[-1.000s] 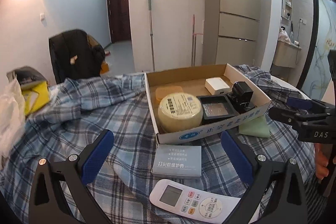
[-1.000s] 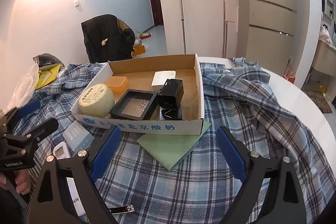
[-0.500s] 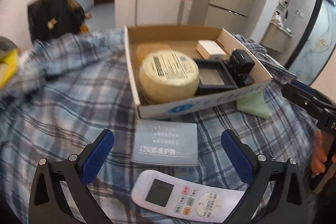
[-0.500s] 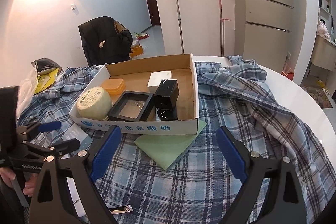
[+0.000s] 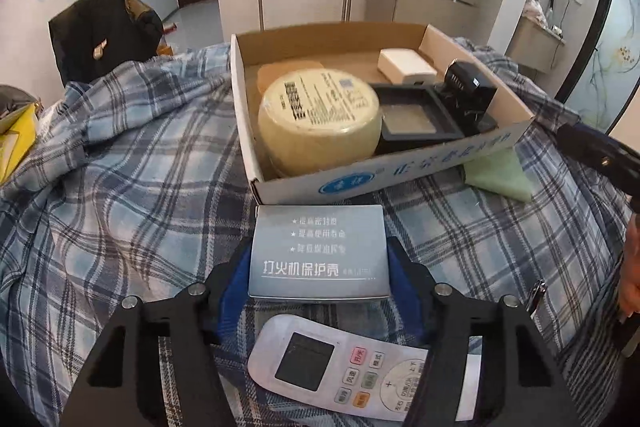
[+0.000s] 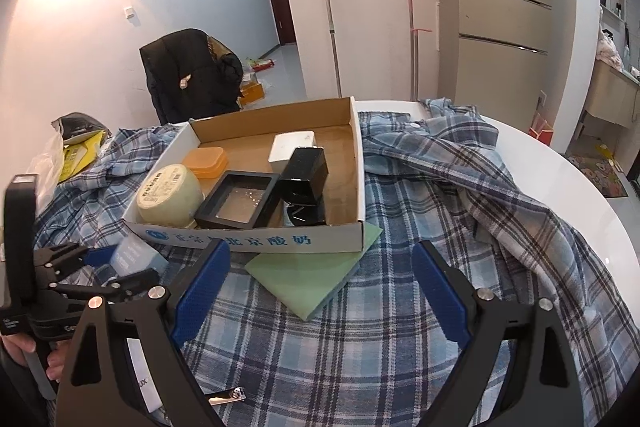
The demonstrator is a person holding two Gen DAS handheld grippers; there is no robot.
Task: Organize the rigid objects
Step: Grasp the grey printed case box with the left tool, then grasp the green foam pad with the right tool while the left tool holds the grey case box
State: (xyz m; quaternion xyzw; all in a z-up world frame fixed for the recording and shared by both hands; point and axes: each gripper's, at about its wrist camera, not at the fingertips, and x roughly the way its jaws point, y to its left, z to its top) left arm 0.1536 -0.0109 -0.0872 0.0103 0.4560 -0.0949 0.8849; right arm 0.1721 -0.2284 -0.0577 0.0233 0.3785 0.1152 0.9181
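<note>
My left gripper (image 5: pixel 318 283) is shut on a flat grey-blue box (image 5: pixel 319 254) with white Chinese print, just in front of the cardboard tray (image 5: pixel 400 175). The tray holds a round cream tub (image 5: pixel 320 126), an orange lidded box (image 6: pixel 206 161), a black frame case (image 5: pixel 414 121), a black cube box (image 5: pixel 470 91) and a white box (image 5: pixel 406 66). A white remote (image 5: pixel 352 373) lies under the left gripper. My right gripper (image 6: pixel 320 287) is open and empty over the plaid cloth, near a green pad (image 6: pixel 316 271). The left gripper also shows in the right wrist view (image 6: pixel 120 267).
A blue plaid shirt (image 6: pixel 440 227) covers the round white table (image 6: pixel 560 179). A nail clipper (image 6: pixel 226 397) lies near the front edge. A plastic bag and yellow items (image 6: pixel 72 155) sit at the far left. A chair with a black jacket (image 6: pixel 192 75) stands behind.
My left gripper has moved forward and closed its fingers on the grey-blue box. The right gripper has stayed open and shifted only slightly.
</note>
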